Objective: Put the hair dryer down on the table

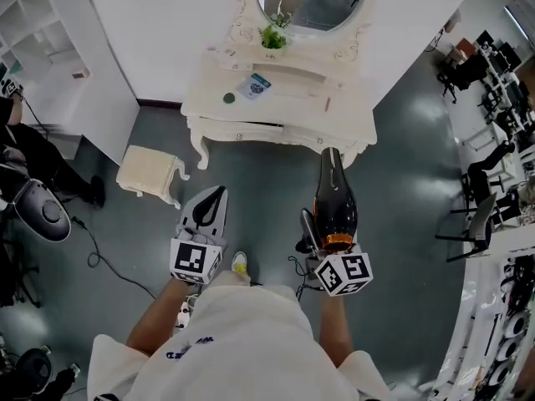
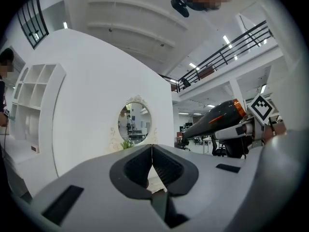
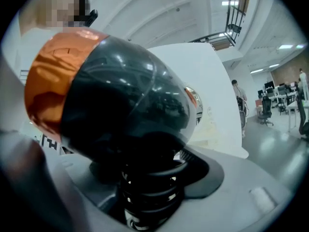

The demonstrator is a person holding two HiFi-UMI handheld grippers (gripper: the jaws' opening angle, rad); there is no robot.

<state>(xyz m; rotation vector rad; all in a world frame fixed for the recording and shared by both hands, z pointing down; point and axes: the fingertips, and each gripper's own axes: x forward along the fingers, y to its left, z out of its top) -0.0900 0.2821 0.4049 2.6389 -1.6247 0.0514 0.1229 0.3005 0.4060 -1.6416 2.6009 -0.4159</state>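
In front of the white worktop point(image 1: 292, 98), over the grey floor, the hair dryer point(image 1: 334, 203) hangs in the air and has not been set down yet. Seen from the head, its tip lies just about at the worktop's front edge.

The step in hand looks like the carry to the worktop. To do it well, I would bring the whole body over the bare stretch at the worktop's right half before lowering. The handle sits below the body, so the dryer probably has to be rolled onto its side to rest flat. It should be let go only once its weight is on the surface.

Its long axis runs straight toward the worktop. The narrow nozzle leads and the orange rear end faces the person. It lies close to level, with the nozzle perhaps a little lower.

The right claw point(image 3: 161, 170) stands partly open, its jaws clamped round the ribbed black handle under the body. The left claw point(image 2: 152, 161), beside it and equally short of the worktop, is closed tip to tip with nothing in it.

A small plant point(image 1: 272, 36), a blue-and-white packet point(image 1: 255, 84) and a dark round thing point(image 1: 228, 98) sit on the worktop's left and middle, and are best avoided.
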